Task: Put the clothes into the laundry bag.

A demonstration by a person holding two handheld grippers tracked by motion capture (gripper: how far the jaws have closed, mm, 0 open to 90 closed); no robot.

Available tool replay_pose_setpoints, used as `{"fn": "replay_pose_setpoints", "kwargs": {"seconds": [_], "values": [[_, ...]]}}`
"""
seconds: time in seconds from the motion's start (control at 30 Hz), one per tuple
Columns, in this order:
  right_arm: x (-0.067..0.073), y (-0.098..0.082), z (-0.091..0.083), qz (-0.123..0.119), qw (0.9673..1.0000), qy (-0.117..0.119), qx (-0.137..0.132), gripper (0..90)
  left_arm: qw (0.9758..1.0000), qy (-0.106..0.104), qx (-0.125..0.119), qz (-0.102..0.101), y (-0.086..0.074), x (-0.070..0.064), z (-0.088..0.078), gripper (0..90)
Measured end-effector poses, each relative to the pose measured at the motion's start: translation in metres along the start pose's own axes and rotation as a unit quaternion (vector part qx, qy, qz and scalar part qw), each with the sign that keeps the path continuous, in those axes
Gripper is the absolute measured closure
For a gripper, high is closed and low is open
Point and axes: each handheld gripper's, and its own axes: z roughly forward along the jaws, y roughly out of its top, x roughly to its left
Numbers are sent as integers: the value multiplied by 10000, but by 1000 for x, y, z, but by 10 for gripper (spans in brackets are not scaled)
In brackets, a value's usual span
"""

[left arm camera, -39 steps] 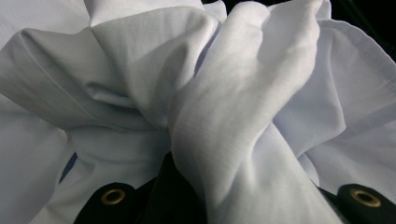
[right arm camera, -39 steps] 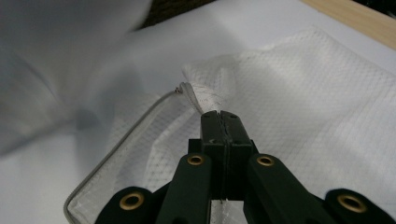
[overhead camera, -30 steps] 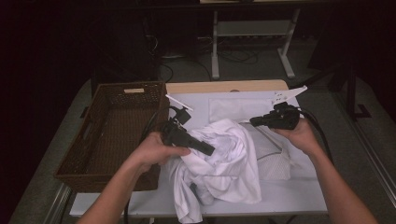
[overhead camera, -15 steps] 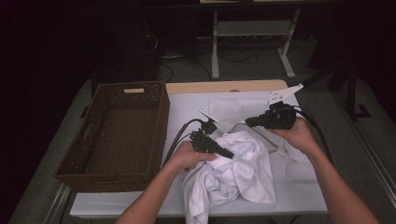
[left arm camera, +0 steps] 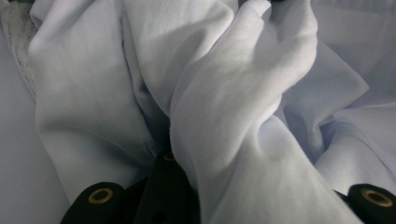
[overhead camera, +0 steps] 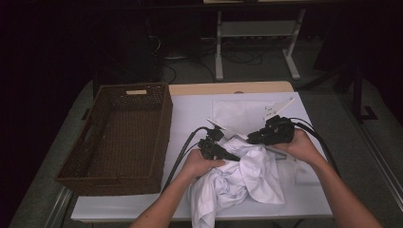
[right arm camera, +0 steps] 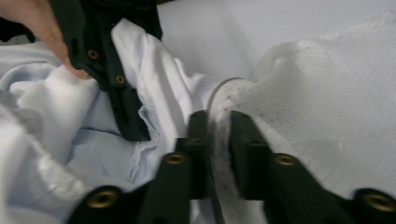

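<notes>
A crumpled white shirt (overhead camera: 252, 178) lies in a heap at the table's front middle. My left gripper (overhead camera: 233, 156) is pushed into its top, shut on a thick fold of the shirt (left arm camera: 224, 93); its jaws have just been opening a little. My right gripper (overhead camera: 252, 138) is close behind the heap, pointing left. Its jaws (right arm camera: 219, 121) flank the wire rim of a white mesh bag (right arm camera: 327, 102) and still touch it, though they have just been opening. The left gripper (right arm camera: 116, 84) and the shirt (right arm camera: 154, 84) sit just beyond that rim.
A dark woven basket (overhead camera: 164, 128) stands empty on the table's left half. A flat white cloth (overhead camera: 237, 111) lies at the back middle. Cables (overhead camera: 183, 152) trail from the left gripper toward the front edge. Dark floor and a metal stand lie beyond the table.
My left hand has carried the shirt rightward and down, from beside the basket to the heap near the right gripper. The right gripper has shifted only slightly.
</notes>
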Motion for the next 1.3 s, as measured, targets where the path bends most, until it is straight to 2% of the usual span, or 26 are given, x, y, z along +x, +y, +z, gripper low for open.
{"fn": "replay_pose_setpoints", "kwargs": {"seconds": [0.07, 0.13, 0.17, 0.23, 0.27, 0.4, 0.5, 0.6, 0.67, 0.73, 0.77, 0.8, 0.83, 0.87, 0.9, 0.97, 1.03, 1.1, 1.2, 1.27, 1.3], "values": [[-2, -1, 2, 34, 9999, -82, 49, 665, 10000, 18, -11, 89, 0, -1, 0, 767], [-4, -2, 4, 85, 9999, -81, 107, 666, 9999, 12, -38, 113, -1, -1, 0, 766], [-5, -3, 7, 101, 9998, -92, 156, 683, 9999, 19, -29, 131, -1, -2, -1, 764], [-6, -4, 10, 39, 9996, -128, 253, 807, 9999, 14, -28, 148, -1, -3, -3, 748], [-5, -4, 11, -24, 9996, -153, 234, 853, 9999, -4, -48, 144, -1, -4, -4, 718], [-4, -2, 5, -48, 9999, -131, 52, 871, 9997, -128, -115, 158, 0, -10, -19, 513], [-4, -1, -2, -32, 9999, -163, -49, 871, 9995, -18, -231, 220, 0, -17, -38, 399], [-3, 0, -7, -37, 9997, -196, -110, 871, 9990, 42, -397, 192, 3, -19, -53, 349], [-3, 0, -8, -40, 9997, -185, -143, 873, 9991, 52, -385, 177, 6, -21, -54, 336], [-2, 1, -8, -56, 9997, -192, -145, 874, 9991, 31, -365, 199, 9, -21, -49, 360], [-2, 2, -9, -65, 9997, -187, -156, 876, 9992, 25, -308, 239, 10, -20, -43, 423], [-1, 3, -10, -90, 9997, -163, -183, 877, 9990, 142, -292, 300, 10, -20, -37, 522], [0, 4, -10, -93, 9996, -151, -200, 877, 9967, 564, -175, 552, 9, -22, -29, 660], [1, 5, -11, -135, 9996, -151, -197, 879, 9933, 867, -13, 761, 8, -24, -20, 733], [2, 7, -11, -150, 9996, -132, -203, 879, 9929, 878, 42, 804, 7, -25, -12, 775], [4, 9, -13, -211, 9994, -92, -241, 881, 9924, 823, -20, 910, 5, -29, -4, 817], [6, 12, -15, -235, 9990, -34, -383, 881, 9941, 638, -53, 879, 6, -33, 0, 831], [8, 16, -16, -269, 9988, -19, -400, 881, 9966, 179, -205, 781, 8, -39, 0, 836], [12, 18, -18, -323, 9986, 5, -423, 882, 9954, -222, -425, 833, 12, -48, -4, 840], [14, 18, -20, -347, 9984, 21, -441, 881, 9947, -202, -533, 850, 15, -48, -7, 839], [15, 17, -21, -347, 9983, 32, -459, 881, 9947, -119, -620, 807, 16, -45, -9, 840]]}}
